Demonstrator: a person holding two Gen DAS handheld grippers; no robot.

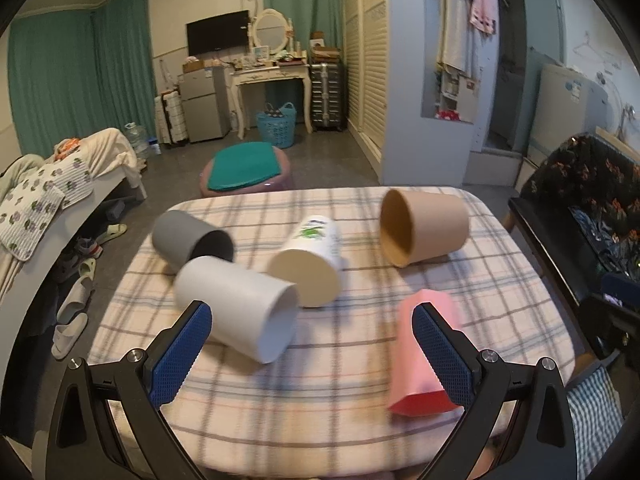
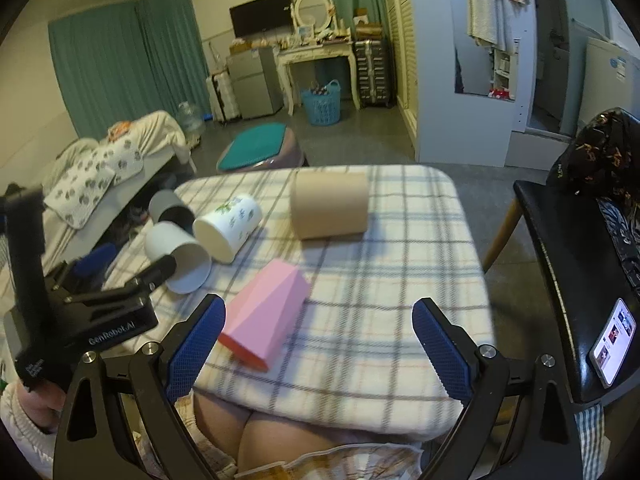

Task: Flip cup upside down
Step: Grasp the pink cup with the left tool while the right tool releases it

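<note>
Several cups lie on their sides on the plaid-covered table [image 1: 340, 408]: a dark grey cup [image 1: 188, 240], a white cup [image 1: 240, 312], a white cup with a green print [image 1: 310, 264], a tan cup [image 1: 424, 226] and a pink faceted cup [image 1: 420, 360]. My left gripper [image 1: 312, 348] is open and empty, with the white cup by its left finger and the pink cup by its right. My right gripper [image 2: 320, 344] is open and empty over the table's near edge, the pink cup [image 2: 268, 316] just ahead of its left finger. The left gripper also shows in the right wrist view [image 2: 128, 280], by the white cup [image 2: 180, 256].
A black chair [image 2: 580, 280] with a phone [image 2: 612, 340] on it stands right of the table. A bed [image 1: 60, 184] lies to the left, with slippers on the floor. A round stool [image 1: 244, 168] sits beyond the table's far edge. My knees [image 2: 256, 432] are under the near edge.
</note>
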